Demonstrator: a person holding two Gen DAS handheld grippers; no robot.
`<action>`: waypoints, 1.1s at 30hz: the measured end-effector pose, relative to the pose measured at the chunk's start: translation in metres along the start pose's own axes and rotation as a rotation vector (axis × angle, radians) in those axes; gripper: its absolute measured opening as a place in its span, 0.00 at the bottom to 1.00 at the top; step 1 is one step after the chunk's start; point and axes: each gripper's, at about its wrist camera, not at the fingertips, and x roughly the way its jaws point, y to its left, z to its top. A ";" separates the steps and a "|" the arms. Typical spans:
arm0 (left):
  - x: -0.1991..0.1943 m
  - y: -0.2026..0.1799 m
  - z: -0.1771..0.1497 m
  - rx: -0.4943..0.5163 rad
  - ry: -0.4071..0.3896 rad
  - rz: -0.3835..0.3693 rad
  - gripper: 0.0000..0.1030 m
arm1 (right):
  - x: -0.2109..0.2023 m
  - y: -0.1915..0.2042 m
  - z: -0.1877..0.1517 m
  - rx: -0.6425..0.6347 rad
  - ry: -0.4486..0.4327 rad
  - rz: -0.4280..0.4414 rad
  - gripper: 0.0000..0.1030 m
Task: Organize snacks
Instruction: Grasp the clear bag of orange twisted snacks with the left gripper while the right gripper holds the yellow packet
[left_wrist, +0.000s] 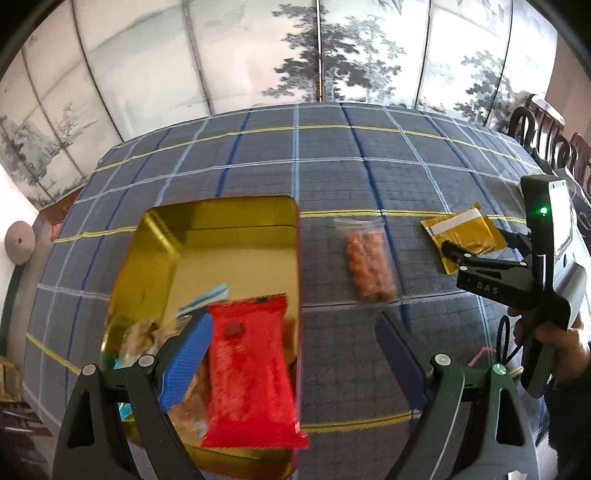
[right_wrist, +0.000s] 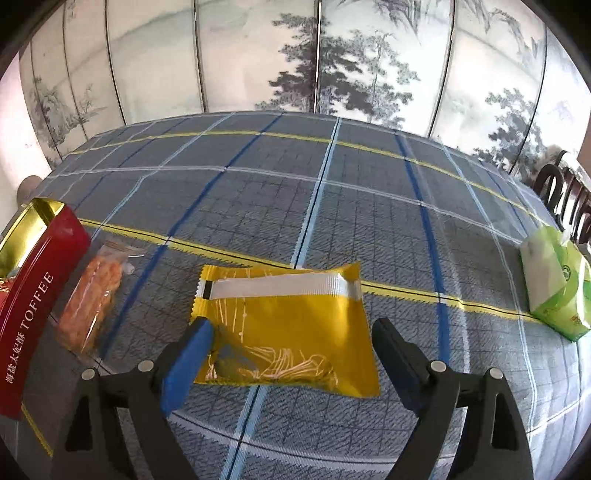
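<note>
A red toffee tin (left_wrist: 159, 236) with a gold inside lies open on the checked tablecloth and holds several snack packets. A red packet (left_wrist: 251, 365), blurred, is over the tin's near right part, right next to my left gripper's (left_wrist: 291, 362) blue left pad; the jaws stand wide open. A clear bag of orange snacks (left_wrist: 369, 264) lies right of the tin; it also shows in the right wrist view (right_wrist: 92, 295). A yellow packet (right_wrist: 288, 332) lies flat between my right gripper's (right_wrist: 291, 354) wide-open fingers. The tin's red side (right_wrist: 33, 295) is at the left there.
A green tissue pack (right_wrist: 557, 280) lies at the table's right. The right hand-held gripper (left_wrist: 517, 266) hovers by the yellow packet (left_wrist: 461, 236). Dark wooden chairs (left_wrist: 546, 122) stand at the far right. A painted folding screen (left_wrist: 295, 48) stands behind the table.
</note>
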 end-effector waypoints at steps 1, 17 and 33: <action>0.002 -0.002 0.001 0.001 0.003 -0.002 0.85 | 0.001 0.001 0.001 0.000 0.000 0.003 0.87; 0.024 -0.034 0.005 0.022 0.027 -0.019 0.85 | 0.002 0.001 0.006 -0.033 -0.015 0.014 0.71; 0.036 -0.055 0.009 0.038 0.017 -0.037 0.85 | -0.022 -0.041 -0.022 0.025 -0.016 0.007 0.53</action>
